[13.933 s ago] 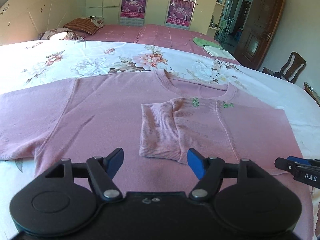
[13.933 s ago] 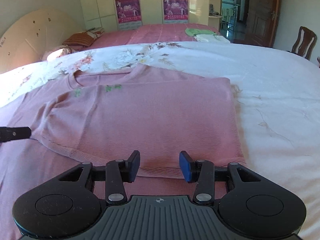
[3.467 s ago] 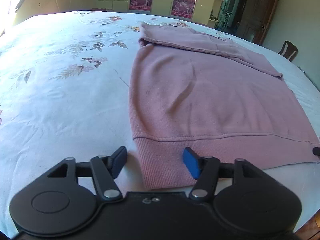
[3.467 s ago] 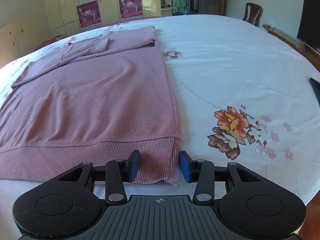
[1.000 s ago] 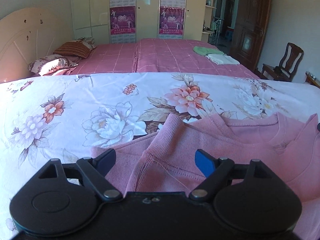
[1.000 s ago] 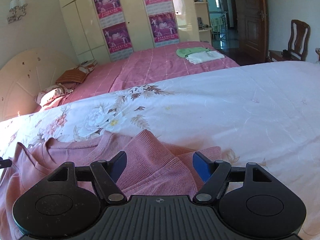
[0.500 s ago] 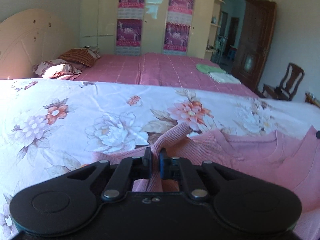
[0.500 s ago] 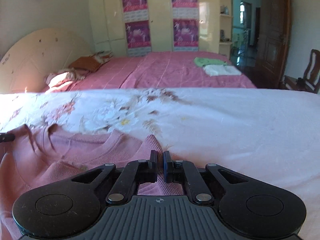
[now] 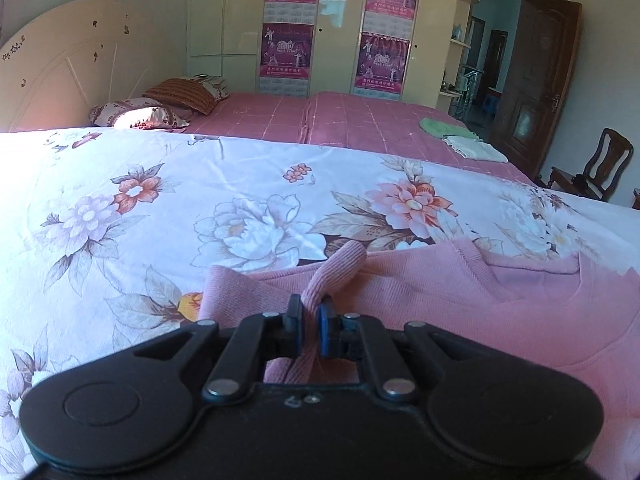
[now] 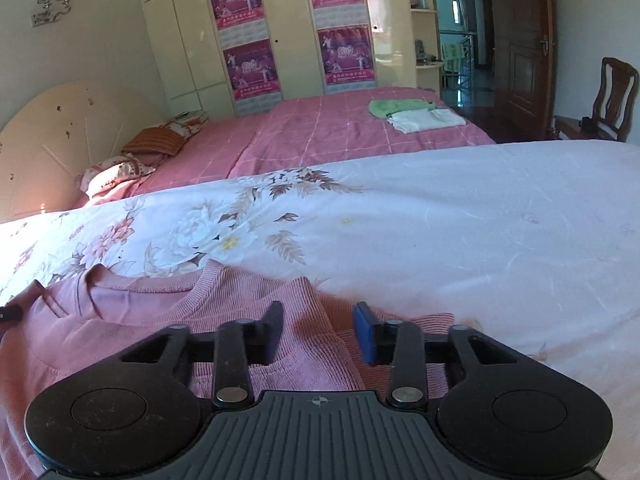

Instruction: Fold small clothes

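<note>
Left tool (image 9: 310,320) clenched on pink sweater (image 9: 480,312) fold, right tool (image 10: 318,330) just opening, released over sweater, floral bedspread (image 9: 160,208)

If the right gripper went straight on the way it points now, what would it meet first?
Probably the pink sweater: the right gripper is open and angled down over its raised fold, which lies between the jaws. Beyond lies the floral quilt.

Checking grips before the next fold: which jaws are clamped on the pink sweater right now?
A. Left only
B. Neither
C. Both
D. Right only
A. The left gripper has its jaws pinched on a ridge of the pink sweater, while the right gripper has just been opening, its jaws standing apart over the fabric without pressing it.
</note>
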Demonstrator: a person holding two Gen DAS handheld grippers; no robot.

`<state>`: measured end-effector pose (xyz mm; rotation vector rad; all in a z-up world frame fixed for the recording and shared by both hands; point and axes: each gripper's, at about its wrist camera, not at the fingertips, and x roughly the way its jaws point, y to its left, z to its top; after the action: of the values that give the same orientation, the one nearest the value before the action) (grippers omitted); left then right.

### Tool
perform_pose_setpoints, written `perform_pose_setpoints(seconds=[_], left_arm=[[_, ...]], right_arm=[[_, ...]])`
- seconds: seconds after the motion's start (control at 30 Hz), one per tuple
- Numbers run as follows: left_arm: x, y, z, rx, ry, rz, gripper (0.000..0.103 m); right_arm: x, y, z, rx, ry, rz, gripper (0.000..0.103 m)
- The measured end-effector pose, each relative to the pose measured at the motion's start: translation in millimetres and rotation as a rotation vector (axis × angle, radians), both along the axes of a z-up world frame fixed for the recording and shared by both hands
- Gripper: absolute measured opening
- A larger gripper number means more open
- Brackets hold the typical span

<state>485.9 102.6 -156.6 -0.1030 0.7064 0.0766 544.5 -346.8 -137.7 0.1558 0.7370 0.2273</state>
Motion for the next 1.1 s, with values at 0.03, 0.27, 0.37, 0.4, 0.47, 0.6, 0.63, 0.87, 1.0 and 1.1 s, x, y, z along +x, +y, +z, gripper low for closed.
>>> perform_pose_setpoints(seconds=[0.03, 0.27, 0.37, 0.4, 0.47, 0.6, 0.63, 0.87, 1.0, 1.1], left_arm=[[-0.1, 1.1, -0.1, -0.001, 0.002, 0.0, 0.007], [-1.5, -0.8, -3.9, 0.025, 0.012, -0.008, 0.008], [-3.8, -1.8, -2.0, 0.032, -0.006, -0.005, 0.008], [-5.7, -1.7, -0.2, 0.032, -0.02, 0.0, 0.008], [-12.1, -2.1, 7.9, 0.028, -0.067, 0.009, 0.008], [-15.1, -0.9, 15.8, 0.002, -0.115, 0.035, 0.008], [-9.2, -1.3, 10.2, 0.008, -0.091, 0.045, 0.008], [-0.1, -11.9, -7.6, 0.096, -0.008, 0.062, 0.022], [-23.2, -3.7, 15.4, 0.044, -0.056, 0.063, 0.033], [-45.2, -16.7, 30.8, 0.048, -0.078, 0.006, 0.049]], right_arm=[[0.4, 0.8, 0.1, 0.006, -0.007, 0.004, 0.042], [7.4, 17.9, -14.2, -0.087, 0.022, 0.075, 0.042], [3.1, 22.4, -13.5, -0.083, 0.019, 0.11, 0.007], [-2.2, 24.5, -9.4, -0.097, -0.013, 0.105, 0.006], [-11.6, 24.0, 2.1, -0.096, -0.083, 0.088, 0.006], [-21.9, 6.0, 23.9, -0.084, -0.22, -0.078, 0.006], [-15.9, 3.4, 18.6, -0.097, -0.198, -0.105, 0.006], [6.1, 17.9, -23.7, -0.238, -0.032, -0.106, 0.006], [-10.3, 6.2, -2.1, -0.208, -0.08, -0.152, 0.006], [-35.2, 18.9, 21.2, -0.148, -0.118, -0.065, 0.006]])
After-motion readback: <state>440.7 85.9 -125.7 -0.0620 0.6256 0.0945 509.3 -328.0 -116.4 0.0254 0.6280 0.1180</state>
